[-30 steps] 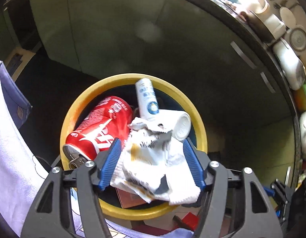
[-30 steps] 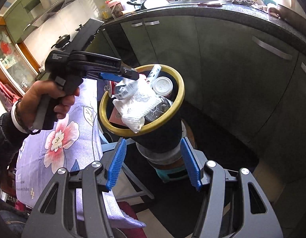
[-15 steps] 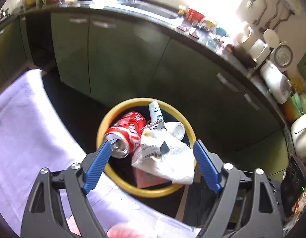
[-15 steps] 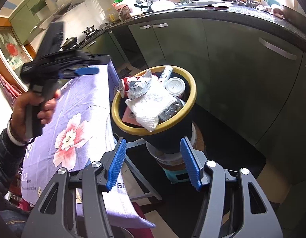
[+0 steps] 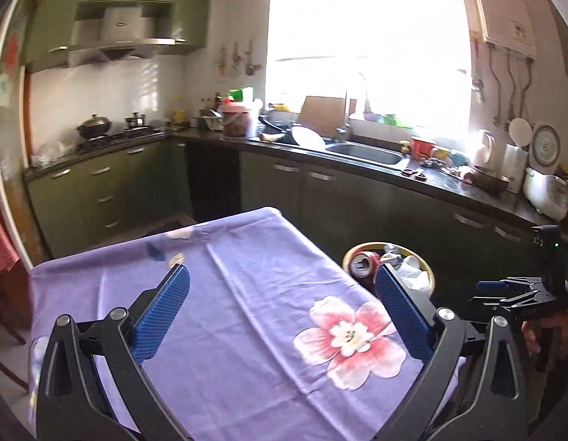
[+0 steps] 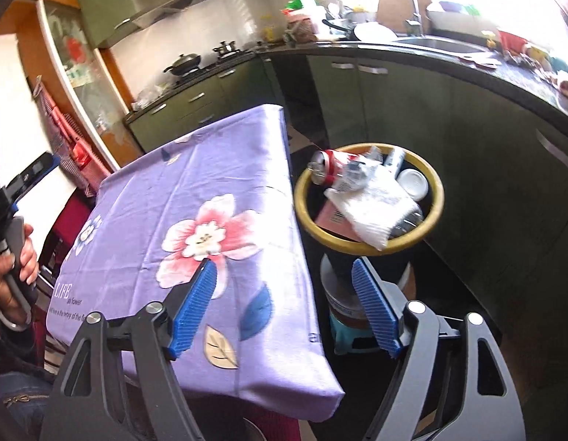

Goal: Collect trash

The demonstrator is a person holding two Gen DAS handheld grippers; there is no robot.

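A dark bin with a yellow rim (image 6: pixel 368 250) stands beside the table, full of trash. In it lie a red can (image 6: pixel 329 167), a crumpled white wrapper (image 6: pixel 375 209), a white cup (image 6: pixel 412 182) and a pink card (image 6: pixel 331 217). The left wrist view shows the bin (image 5: pixel 429 273) and the can (image 5: pixel 363 262) small at the table's far right. My left gripper (image 5: pixel 280 272) hangs over the purple flowered cloth (image 5: pixel 247 294), jaws opening with nothing between them. My right gripper (image 6: pixel 282 264) is over the cloth's edge (image 6: pixel 298 257) near the bin, jaws opening and empty too.
Green cabinets (image 6: pixel 394 103) under a dark counter (image 5: pixel 449 183) run around the room, with a sink (image 5: pixel 364 152) and a stove with a pot (image 5: pixel 94 125). The bin rests on a white bucket on a teal stool (image 6: pixel 348 334). A hand (image 6: pixel 15 268) holds the left tool's handle.
My left gripper let go of the crumpled wrapper, which now lies in the bin, then drew back and up over the table with its jaws spreading. My right gripper backed off and widened.
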